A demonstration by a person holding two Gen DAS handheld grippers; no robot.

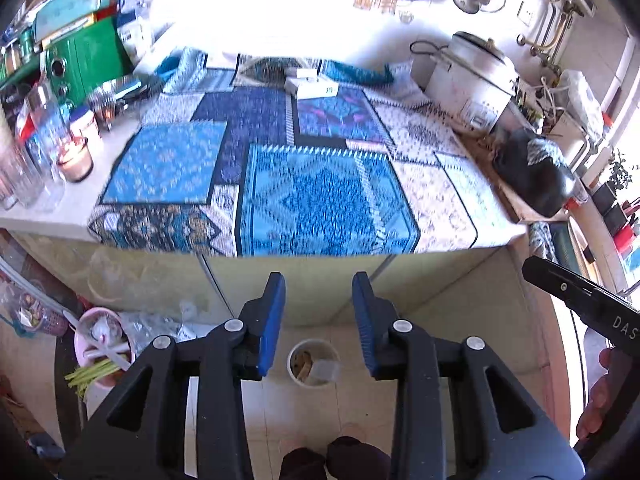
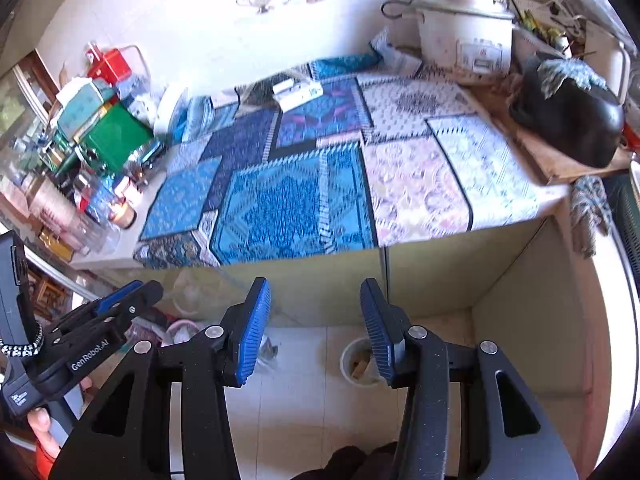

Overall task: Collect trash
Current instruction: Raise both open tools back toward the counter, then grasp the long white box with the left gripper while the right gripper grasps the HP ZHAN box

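A small white bin (image 1: 313,364) with brownish scraps in it stands on the tiled floor below the counter; it also shows in the right wrist view (image 2: 357,362), partly behind my right finger. My left gripper (image 1: 319,284) is open and empty, held in front of the counter edge above the bin. My right gripper (image 2: 315,290) is open and empty, beside the left one. White boxes and packets (image 1: 310,84) lie at the back of the patterned blue cloth (image 1: 312,184) on the counter. Crumpled clear plastic (image 1: 160,328) lies on the floor at the left.
A white rice cooker (image 1: 472,76) and a black bag (image 1: 536,172) stand at the counter's right. A green appliance (image 1: 88,60), jars, glasses and a candle (image 1: 76,158) crowd the left. A pink bowl (image 1: 102,344) with scraps sits low at the left.
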